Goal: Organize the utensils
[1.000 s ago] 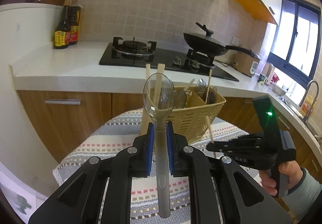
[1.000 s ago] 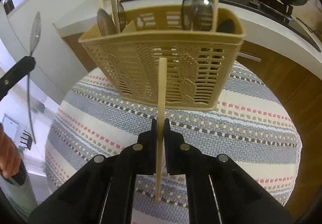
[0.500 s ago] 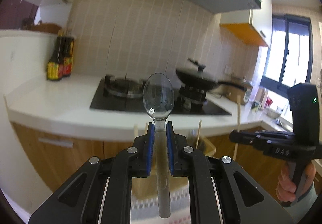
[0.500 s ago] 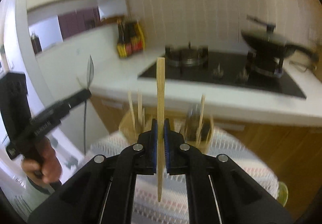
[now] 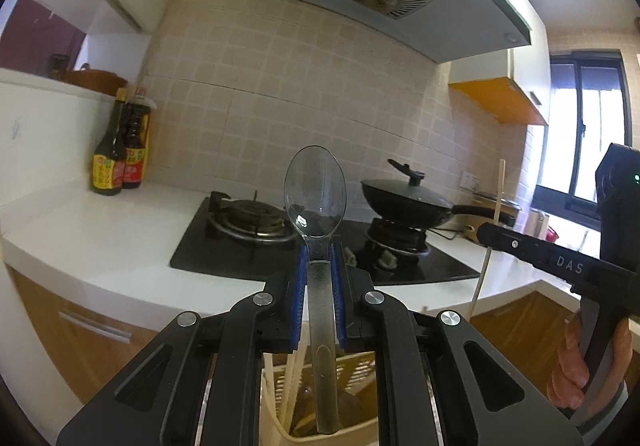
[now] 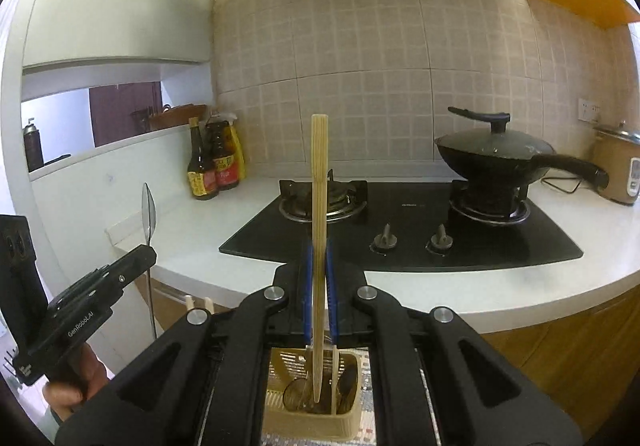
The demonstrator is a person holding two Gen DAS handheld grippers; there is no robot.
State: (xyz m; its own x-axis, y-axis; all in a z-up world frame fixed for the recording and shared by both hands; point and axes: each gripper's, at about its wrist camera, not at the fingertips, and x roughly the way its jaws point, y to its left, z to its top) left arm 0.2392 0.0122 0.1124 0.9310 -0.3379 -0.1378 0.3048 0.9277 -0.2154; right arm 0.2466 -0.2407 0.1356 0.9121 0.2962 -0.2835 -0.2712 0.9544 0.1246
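Kitchen counter (image 6: 208, 242) behind, left tongs (image 5: 319, 278) level, clamping upright spoon (image 5: 315, 189), right tongs (image 6: 319, 266) clamping upright chopstick (image 6: 319, 181)

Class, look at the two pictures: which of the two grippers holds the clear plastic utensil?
The left gripper: it clamps the clear spoon, bowl upward. The right gripper clamps a wooden chopstick.

utensil basket (image 6: 308, 420) mostly hidden behind claw, rice cooker (image 6: 618, 169) cut by edge

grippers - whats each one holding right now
Left gripper: shut on the clear spoon.
Right gripper: shut on the chopstick.
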